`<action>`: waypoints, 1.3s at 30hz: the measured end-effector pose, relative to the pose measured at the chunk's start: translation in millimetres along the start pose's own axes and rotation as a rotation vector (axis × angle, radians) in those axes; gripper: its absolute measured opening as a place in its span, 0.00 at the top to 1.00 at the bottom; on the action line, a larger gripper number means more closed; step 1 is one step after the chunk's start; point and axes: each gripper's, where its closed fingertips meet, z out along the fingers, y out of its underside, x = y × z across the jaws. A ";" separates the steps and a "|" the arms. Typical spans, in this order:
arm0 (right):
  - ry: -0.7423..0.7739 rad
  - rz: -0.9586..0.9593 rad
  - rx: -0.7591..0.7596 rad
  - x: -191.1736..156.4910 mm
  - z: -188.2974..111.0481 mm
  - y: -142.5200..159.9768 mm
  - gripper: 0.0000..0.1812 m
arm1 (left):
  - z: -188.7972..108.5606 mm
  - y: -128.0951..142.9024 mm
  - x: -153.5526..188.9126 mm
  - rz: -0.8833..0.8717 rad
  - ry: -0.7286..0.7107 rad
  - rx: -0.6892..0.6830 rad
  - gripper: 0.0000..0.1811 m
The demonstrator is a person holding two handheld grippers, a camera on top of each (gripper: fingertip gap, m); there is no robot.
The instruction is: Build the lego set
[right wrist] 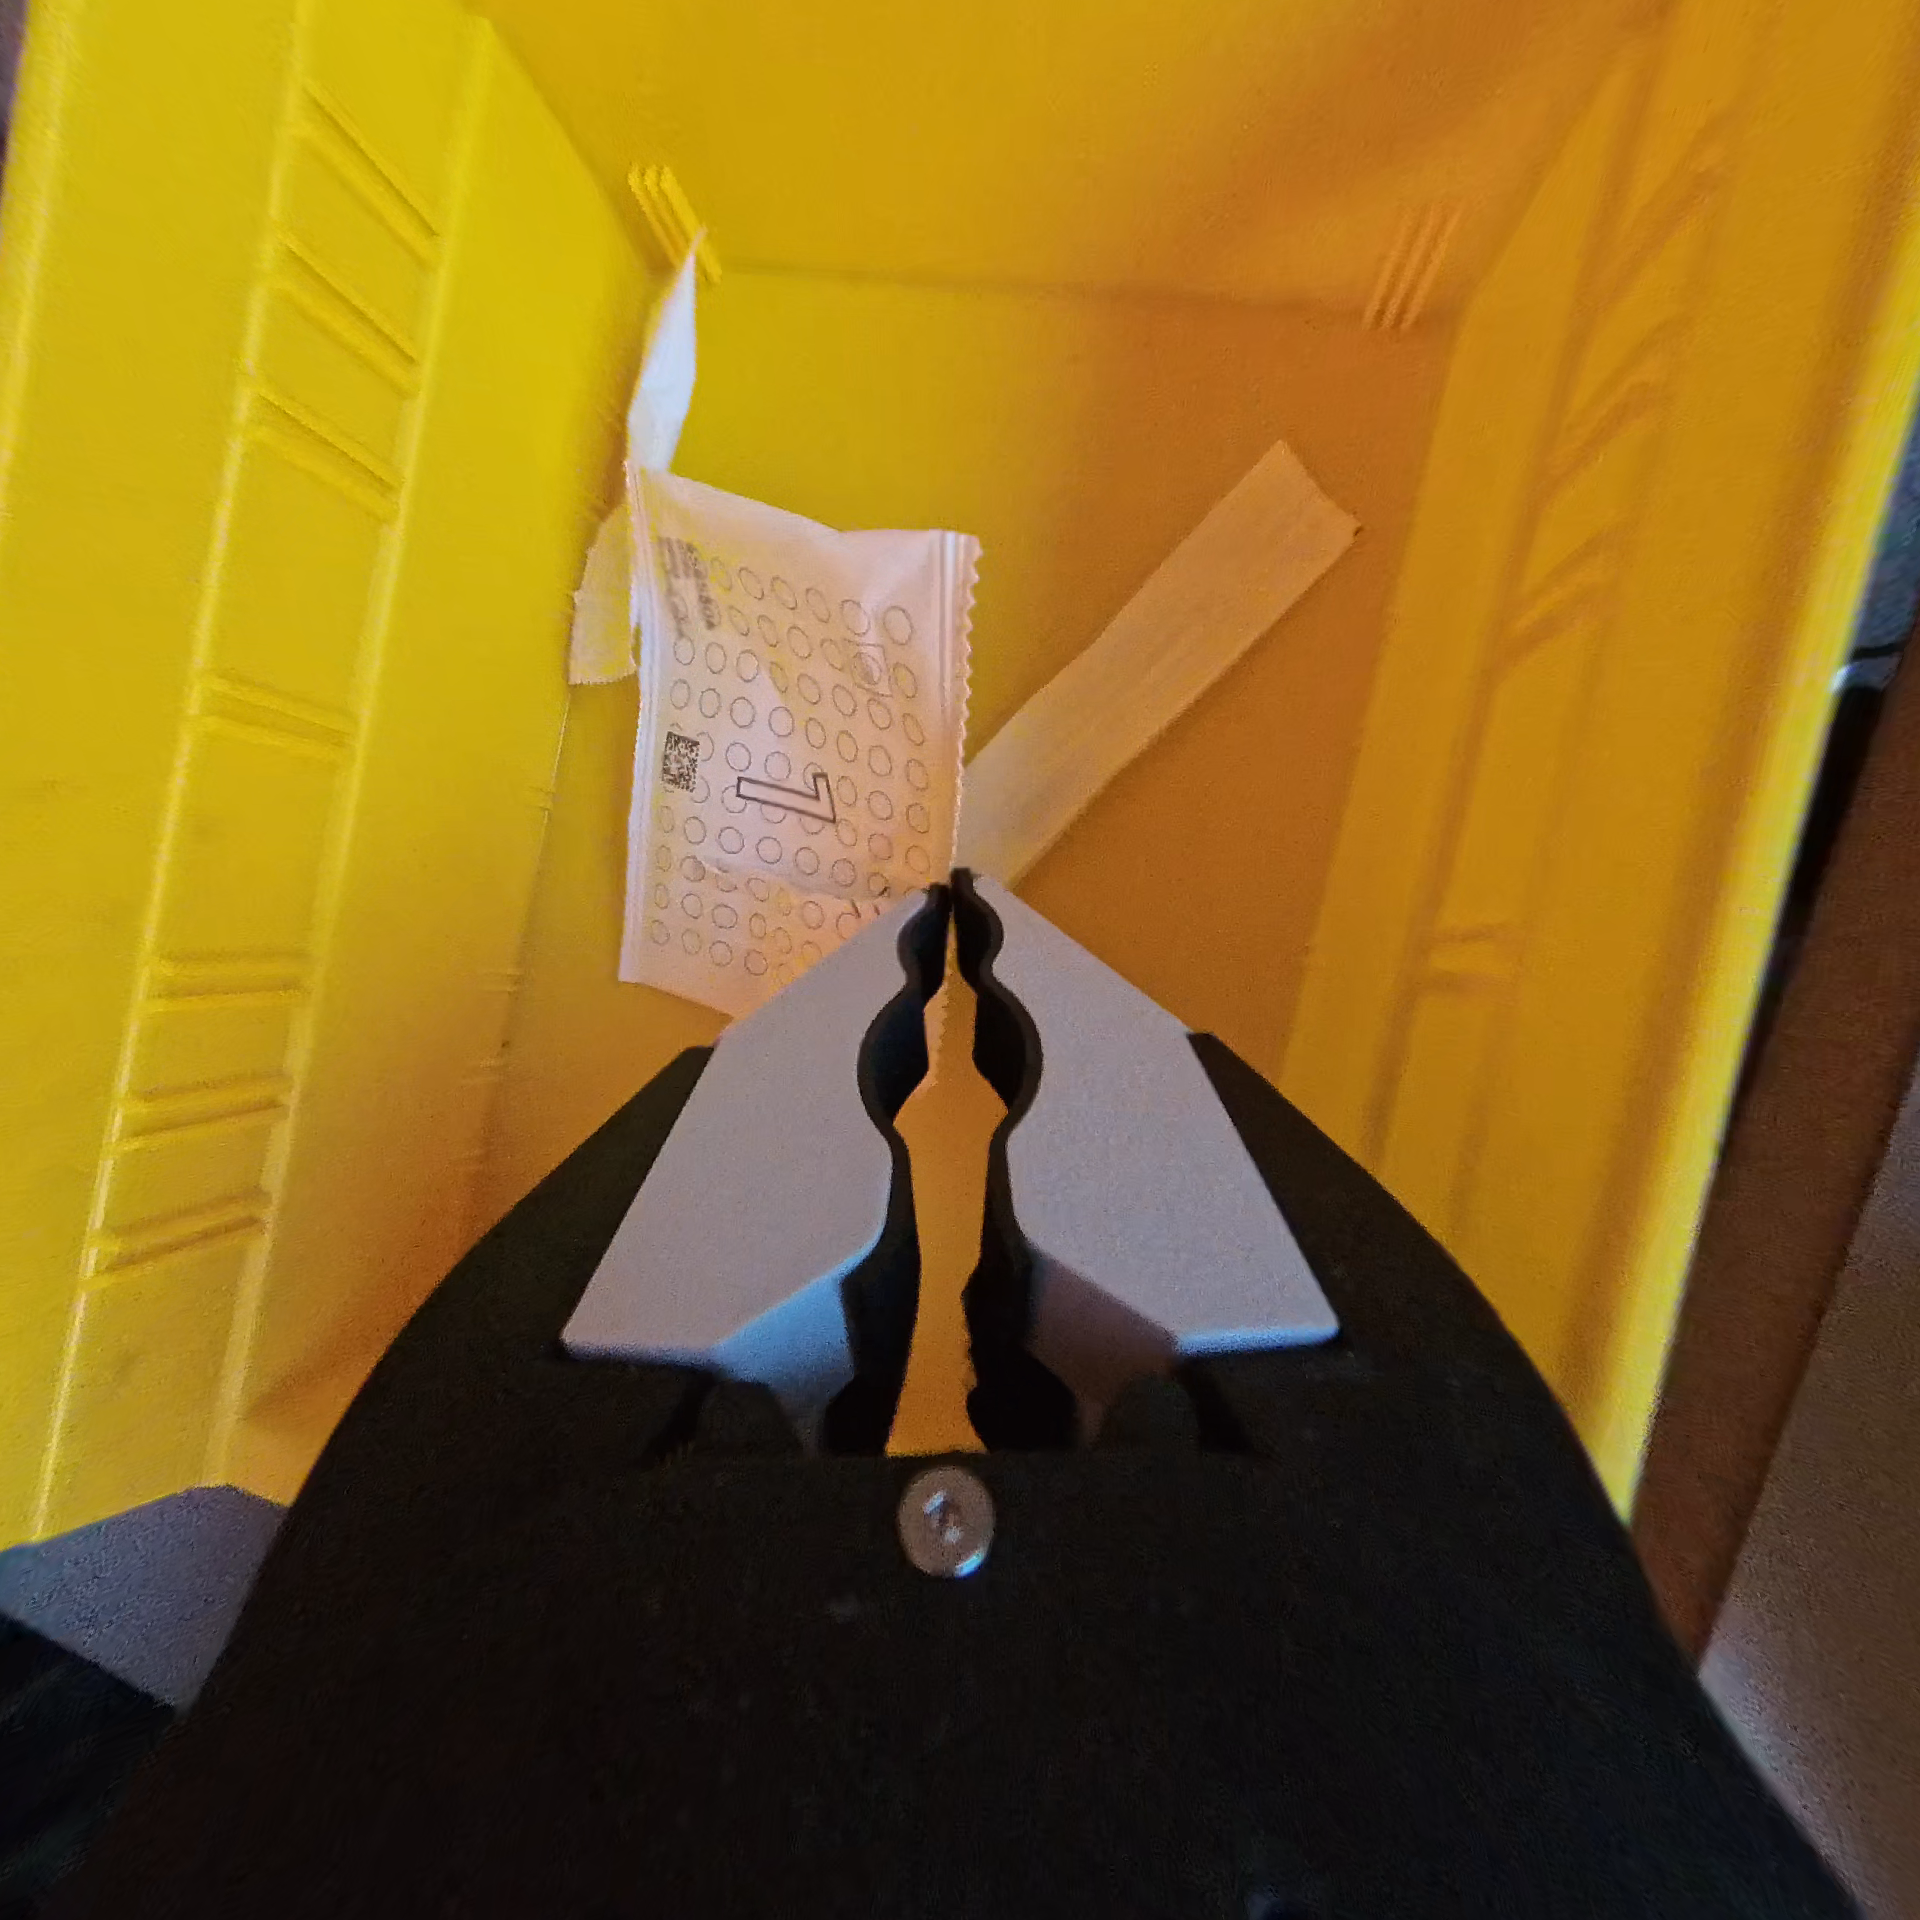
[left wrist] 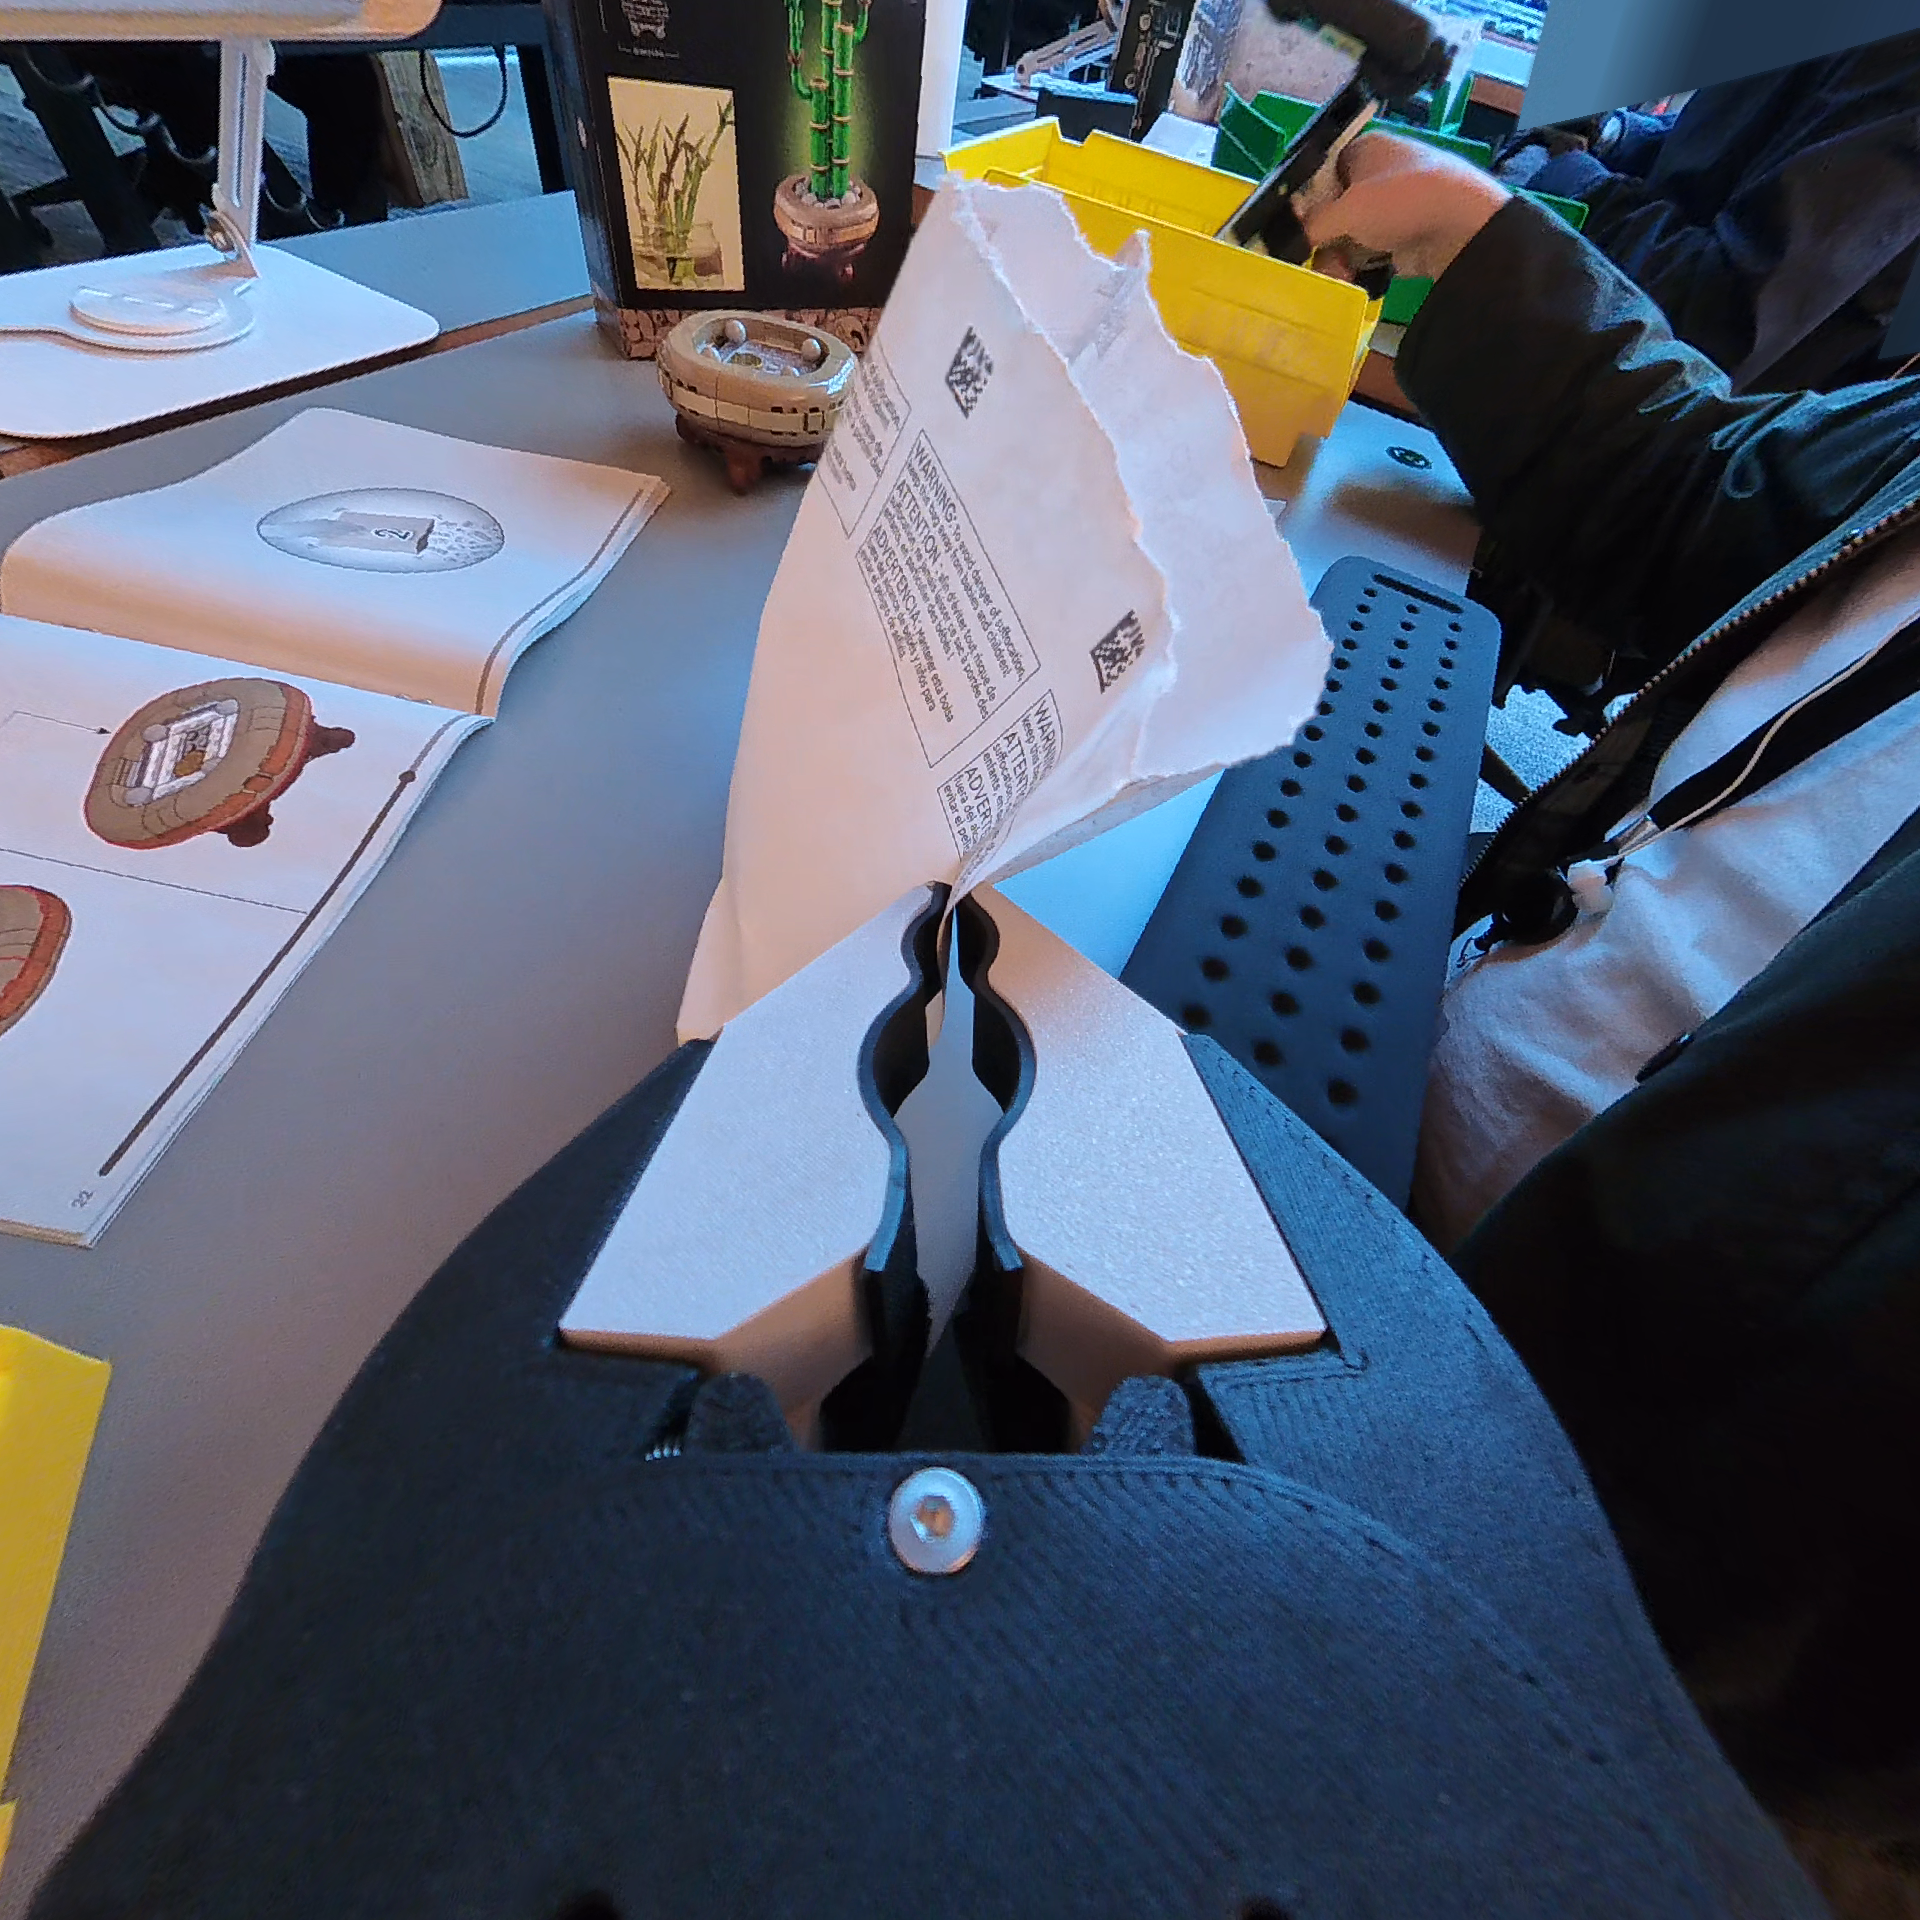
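- While my left gripper has its tips pinched tight on the torn white paper bag, the bag sticks up over the grey table, ragged edge on top.
- Built lego pot base sits on the table just behind the bag, in front of the set's box.
- Open instruction booklet lies to the left.
- My right gripper is down inside the yellow bin, tips closed; can't tell if it's got anything.
- Bin holds a printed white bag and a white paper strip, both just past those tips.
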 end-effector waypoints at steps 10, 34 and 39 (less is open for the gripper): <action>0.401 -0.161 0.087 38.6 -68.9 -26.6 1.00 | 0.6 1.6 -0.2 0.002 -0.006 -0.006 1.00; 0.334 -0.058 -0.193 27.9 -56.3 14.5 1.00 | -1.4 4.8 -0.2 0.006 -0.001 0.015 1.00; 0.408 -0.061 -0.270 30.8 -60.1 26.9 1.00 | -2.0 6.2 -0.2 0.003 -0.002 0.018 1.00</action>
